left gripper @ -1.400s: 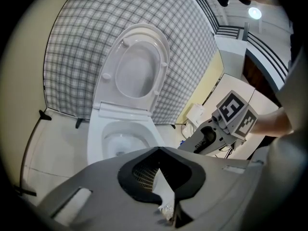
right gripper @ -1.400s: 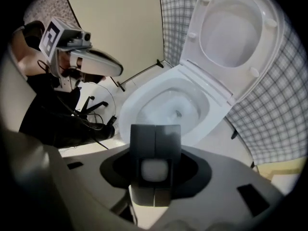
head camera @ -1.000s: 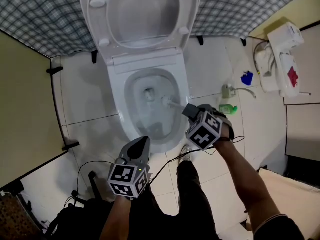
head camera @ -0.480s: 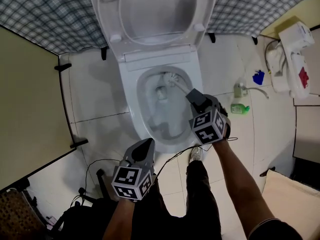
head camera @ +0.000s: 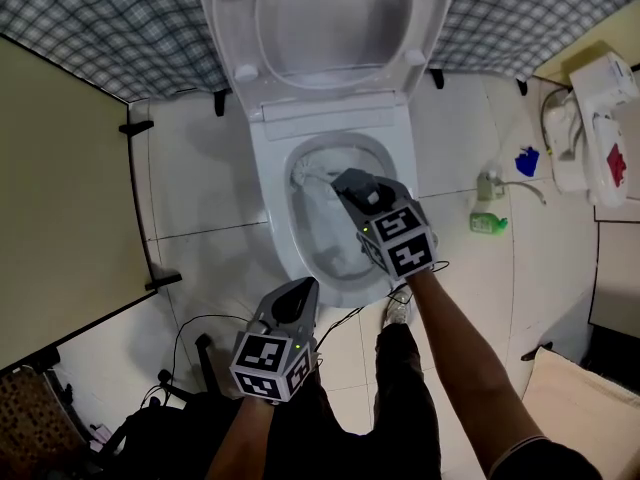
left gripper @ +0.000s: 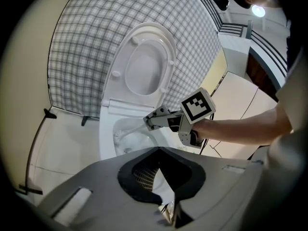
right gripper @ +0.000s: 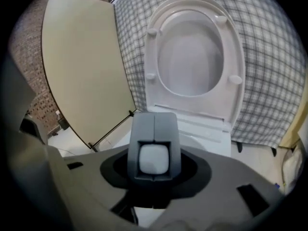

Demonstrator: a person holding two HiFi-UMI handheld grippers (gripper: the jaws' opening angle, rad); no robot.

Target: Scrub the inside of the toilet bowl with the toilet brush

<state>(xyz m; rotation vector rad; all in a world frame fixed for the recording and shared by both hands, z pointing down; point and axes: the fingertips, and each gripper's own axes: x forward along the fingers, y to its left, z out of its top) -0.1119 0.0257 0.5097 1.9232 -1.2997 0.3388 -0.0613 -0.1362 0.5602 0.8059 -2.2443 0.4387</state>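
The white toilet point(head camera: 290, 253) stands with seat and lid point(head camera: 330, 28) raised. My right gripper point(head camera: 350, 183) hovers over the bowl, shut on the handle of the toilet brush. The brush head point(head camera: 306, 174) lies against the bowl's inner wall at the back left. In the right gripper view the white handle end point(right gripper: 154, 159) sits clamped between the grey jaws. In the left gripper view the brush head point(left gripper: 120, 136) shows inside the bowl. My left gripper point(head camera: 303, 290) hangs in front of the bowl's near rim, shut and holding nothing.
A beige partition panel point(head camera: 60, 198) stands at the left, and a checked cover point(head camera: 100, 28) lines the back wall. On the tiles at the right lie a green bottle point(head camera: 487, 224), a blue item point(head camera: 527, 161) and a white fixture point(head camera: 600, 118). Cables point(head camera: 190, 328) trail near the person's legs point(head camera: 400, 408).
My right gripper has swung left and toward the back of the bowl, carrying the brush head from the bowl's middle to the back left wall. The left gripper has hardly moved.
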